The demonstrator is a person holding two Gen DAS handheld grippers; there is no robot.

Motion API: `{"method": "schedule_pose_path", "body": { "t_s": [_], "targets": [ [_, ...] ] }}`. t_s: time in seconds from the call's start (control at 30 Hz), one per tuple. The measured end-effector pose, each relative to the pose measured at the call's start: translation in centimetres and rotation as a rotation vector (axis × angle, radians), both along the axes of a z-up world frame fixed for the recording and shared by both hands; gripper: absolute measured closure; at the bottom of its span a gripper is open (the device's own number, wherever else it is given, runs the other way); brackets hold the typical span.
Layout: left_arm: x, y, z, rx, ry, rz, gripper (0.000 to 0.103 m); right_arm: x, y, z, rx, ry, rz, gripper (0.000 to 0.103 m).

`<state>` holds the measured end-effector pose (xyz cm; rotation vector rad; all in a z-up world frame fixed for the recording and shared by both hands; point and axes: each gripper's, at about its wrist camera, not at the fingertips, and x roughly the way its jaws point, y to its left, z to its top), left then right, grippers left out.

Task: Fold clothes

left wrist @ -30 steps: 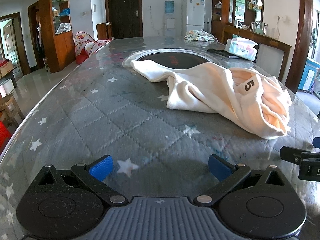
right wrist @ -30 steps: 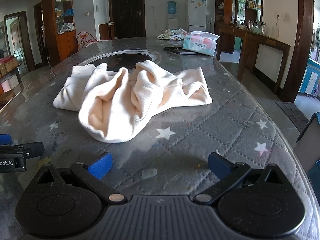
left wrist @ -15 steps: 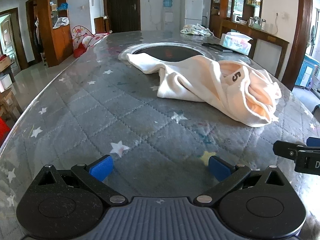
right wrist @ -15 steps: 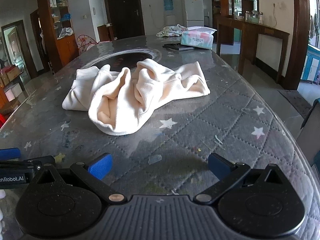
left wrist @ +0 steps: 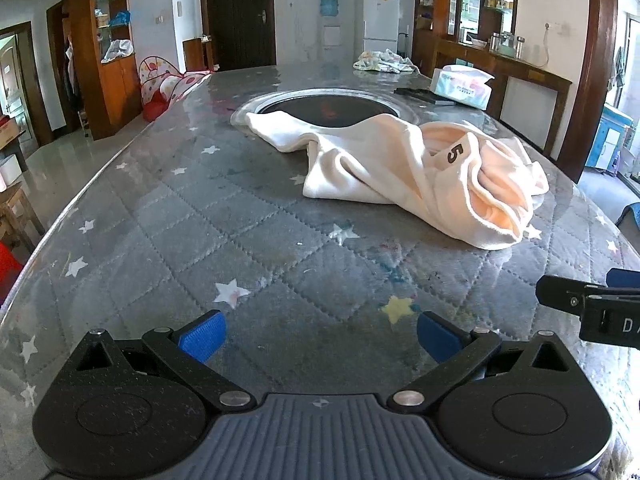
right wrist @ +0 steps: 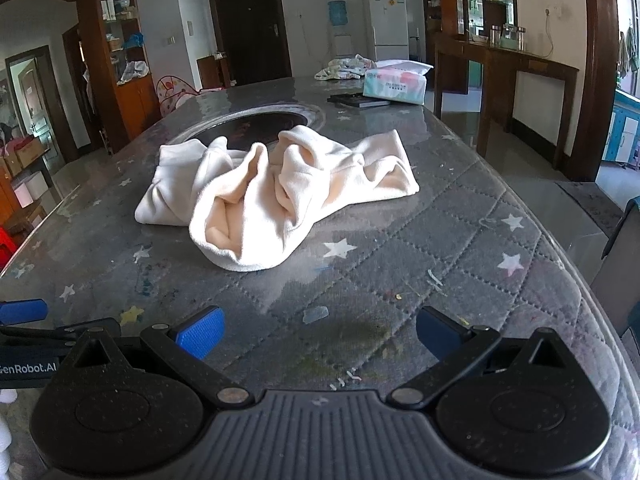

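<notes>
Cream fleece, rumpled and unfolded — the garment [left wrist: 424, 176] lies in a loose heap on the table [left wrist: 248, 240], which is covered by a grey quilted cloth with stars under a glossy clear sheet. One end of the garment reaches the rim of the round dark inset [left wrist: 326, 109] in the tabletop; a label with the number 5 [left wrist: 455, 153] shows on its near side in the left wrist view. The left gripper [left wrist: 319, 335] hangs over the near part of the table, well short of the garment, its blue pads [left wrist: 203, 336] spread apart with nothing between them. The right gripper [right wrist: 319, 332] is likewise released and empty, near the table's front edge — the garment lies ahead of it, untouched. Farther back on the table sit a tissue pack [right wrist: 394, 86], a flat dark object [right wrist: 358, 100] beside it, and a small bundle of patterned cloth [right wrist: 344, 68].
</notes>
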<state>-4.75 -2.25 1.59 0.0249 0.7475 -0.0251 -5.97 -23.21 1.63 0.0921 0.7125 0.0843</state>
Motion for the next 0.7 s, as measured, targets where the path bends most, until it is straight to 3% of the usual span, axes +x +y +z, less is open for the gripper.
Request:
{"method": "schedule_pose_path", "body": {
  "t_s": [0.7],
  "targets": [
    [-1.2,-0.5,1.0,0.008,-0.026,-0.009,0.0,-1.1,0.4,0.8,0.005,-0.023,0.007,0.0]
  ]
}}
